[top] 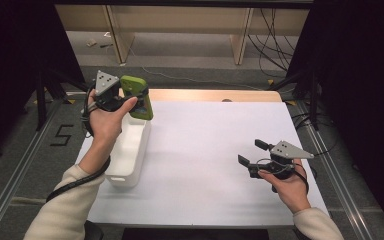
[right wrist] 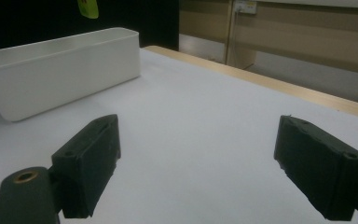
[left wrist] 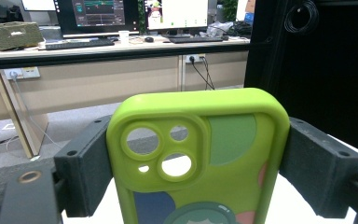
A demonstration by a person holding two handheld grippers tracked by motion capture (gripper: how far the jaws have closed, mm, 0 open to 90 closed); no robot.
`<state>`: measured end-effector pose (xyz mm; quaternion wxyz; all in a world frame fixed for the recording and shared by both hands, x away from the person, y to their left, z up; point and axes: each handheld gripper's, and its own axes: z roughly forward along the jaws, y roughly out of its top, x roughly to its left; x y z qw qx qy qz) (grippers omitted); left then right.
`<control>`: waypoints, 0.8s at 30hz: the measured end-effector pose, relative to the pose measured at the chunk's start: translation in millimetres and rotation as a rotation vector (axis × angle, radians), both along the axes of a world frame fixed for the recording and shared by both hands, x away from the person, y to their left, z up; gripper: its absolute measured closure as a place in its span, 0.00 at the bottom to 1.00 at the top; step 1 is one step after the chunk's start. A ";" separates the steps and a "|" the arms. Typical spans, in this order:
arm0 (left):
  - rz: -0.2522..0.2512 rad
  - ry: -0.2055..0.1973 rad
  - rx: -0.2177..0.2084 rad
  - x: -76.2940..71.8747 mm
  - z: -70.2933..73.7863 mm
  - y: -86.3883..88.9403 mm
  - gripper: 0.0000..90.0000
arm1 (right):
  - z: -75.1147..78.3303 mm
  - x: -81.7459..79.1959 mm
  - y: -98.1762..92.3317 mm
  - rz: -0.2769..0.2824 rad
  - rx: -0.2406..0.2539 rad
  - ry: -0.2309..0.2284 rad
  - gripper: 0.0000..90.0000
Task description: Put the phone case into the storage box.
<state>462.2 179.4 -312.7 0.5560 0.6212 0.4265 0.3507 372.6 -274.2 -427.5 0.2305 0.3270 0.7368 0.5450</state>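
A lime-green phone case (top: 137,96) with camera cut-outs and a cartoon print hangs above the far end of a long white bin (top: 130,150). My left gripper (top: 130,100) is shut on it, held up in the air at the table's far left. In the left gripper view both black jaws press the sides of the phone case (left wrist: 200,158), which stands upright between them. My right gripper (top: 252,153) rests low at the table's right side, open, nothing between its jaws. In the right gripper view the white bin (right wrist: 60,74) lies ahead to the left, and a corner of the case (right wrist: 88,8) hangs above it.
The table wears a white sheet (top: 205,150), with a wooden strip (top: 215,95) along its far edge. Black stands and cables flank the table. Desks with monitors (left wrist: 98,14) stand beyond the table in the left gripper view.
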 end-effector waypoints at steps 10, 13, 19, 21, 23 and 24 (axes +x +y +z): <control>0.011 0.002 0.002 1.3 -0.6 2.9 0.18 | -0.3 0.2 -0.1 0.001 -0.002 0.004 0.17; 0.014 0.002 0.003 1.7 -0.6 3.9 0.18 | -0.4 0.2 0.1 0.001 -0.002 0.003 0.17; 0.017 0.003 0.006 2.2 -0.8 4.7 0.18 | -0.5 0.2 0.3 0.002 -0.002 0.004 0.17; 0.018 0.003 0.007 2.4 -1.1 4.8 0.18 | -0.6 0.2 0.3 0.002 -0.003 0.004 0.17; 0.019 0.004 0.006 2.7 -1.4 5.1 0.18 | -0.7 0.3 0.3 0.002 -0.003 0.005 0.17; 0.019 0.004 0.006 2.9 -1.5 5.3 0.18 | -0.6 0.3 0.2 0.002 -0.003 0.004 0.17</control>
